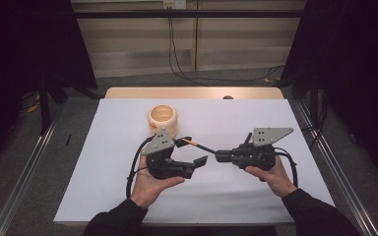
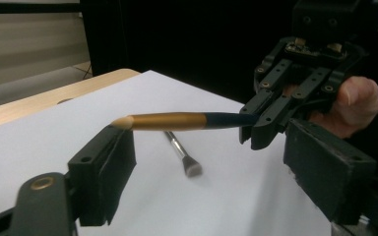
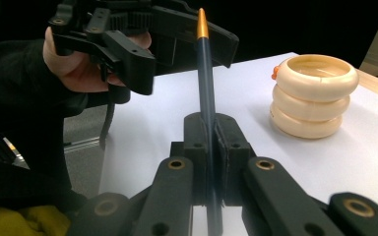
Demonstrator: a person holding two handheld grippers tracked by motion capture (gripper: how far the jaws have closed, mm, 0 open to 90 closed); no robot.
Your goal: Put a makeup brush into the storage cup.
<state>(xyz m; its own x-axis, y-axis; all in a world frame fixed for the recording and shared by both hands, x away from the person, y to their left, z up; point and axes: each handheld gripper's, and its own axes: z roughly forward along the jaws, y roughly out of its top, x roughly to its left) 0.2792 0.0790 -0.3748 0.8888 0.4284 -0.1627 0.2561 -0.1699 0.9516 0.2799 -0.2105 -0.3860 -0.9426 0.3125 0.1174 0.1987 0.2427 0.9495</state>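
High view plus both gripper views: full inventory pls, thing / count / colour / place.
Slim brush handle: 1, dark blue with gold end and pale tip, clamped in the right gripper, pointing at the left gripper's open jaws.
Flat-tipped makeup brush: 1, dark handle with silver ferrule, lying on the white sheet.
Ribbed ring-stacked holder: 1, cream with a small orange part at its side, far left-centre of the sheet.
White sheet: 1, covers the wooden table.
Cables: black, on the floor behind.
Left gripper: 1, black, open.
Right gripper: 1, black, shut on the handle.
Hands: 2, dark sleeves.
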